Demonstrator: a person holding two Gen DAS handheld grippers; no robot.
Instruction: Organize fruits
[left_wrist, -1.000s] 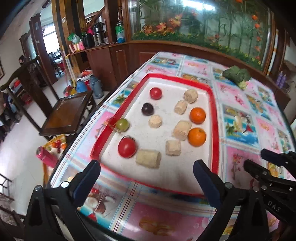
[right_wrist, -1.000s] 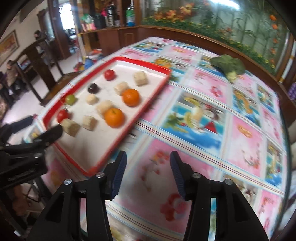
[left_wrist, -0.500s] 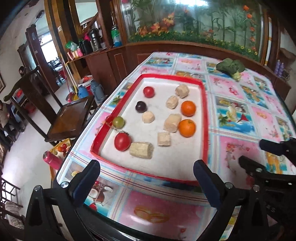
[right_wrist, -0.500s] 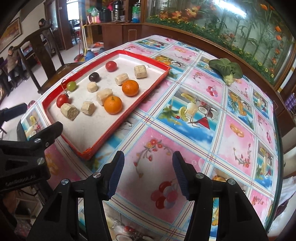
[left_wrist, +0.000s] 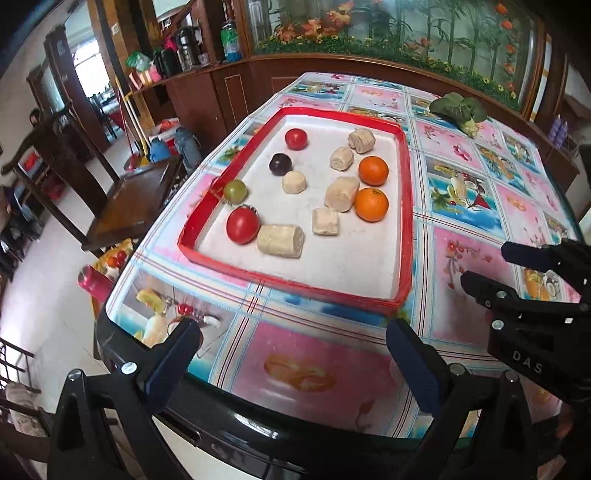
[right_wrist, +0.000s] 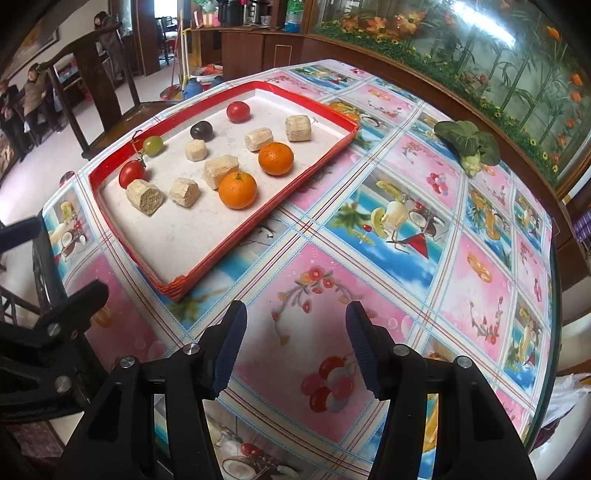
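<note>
Both grippers are held empty short of the red tray (left_wrist: 405, 206): left gripper (left_wrist: 291, 350) jaws wide apart, right gripper (right_wrist: 293, 341) jaws just widened. The nearer orange (right_wrist: 237, 190), ahead-left of the right jaws, is best straddled squarely.

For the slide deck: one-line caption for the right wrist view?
Open right gripper hovers over the tablecloth beside a red tray of fruit.
</note>
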